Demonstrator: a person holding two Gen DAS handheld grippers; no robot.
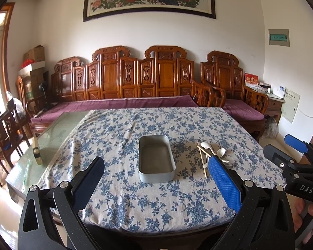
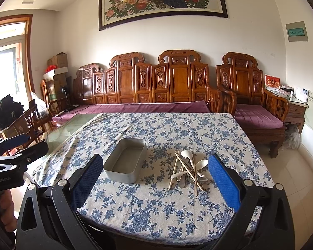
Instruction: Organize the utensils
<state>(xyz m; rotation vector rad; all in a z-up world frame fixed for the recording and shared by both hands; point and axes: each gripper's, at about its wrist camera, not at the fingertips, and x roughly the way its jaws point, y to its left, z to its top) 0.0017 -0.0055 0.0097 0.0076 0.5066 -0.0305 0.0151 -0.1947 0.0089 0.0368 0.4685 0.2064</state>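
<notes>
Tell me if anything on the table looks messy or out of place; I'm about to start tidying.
The chopsticks and white spoons lie crisscrossed in a loose heap on the tablecloth, right of the metal tray, which is empty. Nothing looks spilled or broken.

Legible markings:
- "DAS", white letters on the black body of the right gripper (image 1: 298, 145), seen from the left wrist view.
- Small pale lettering on the black body of the left gripper (image 2: 16, 145); too small to read.
- Painting inscription, red card, wall panels: illegible.
</notes>
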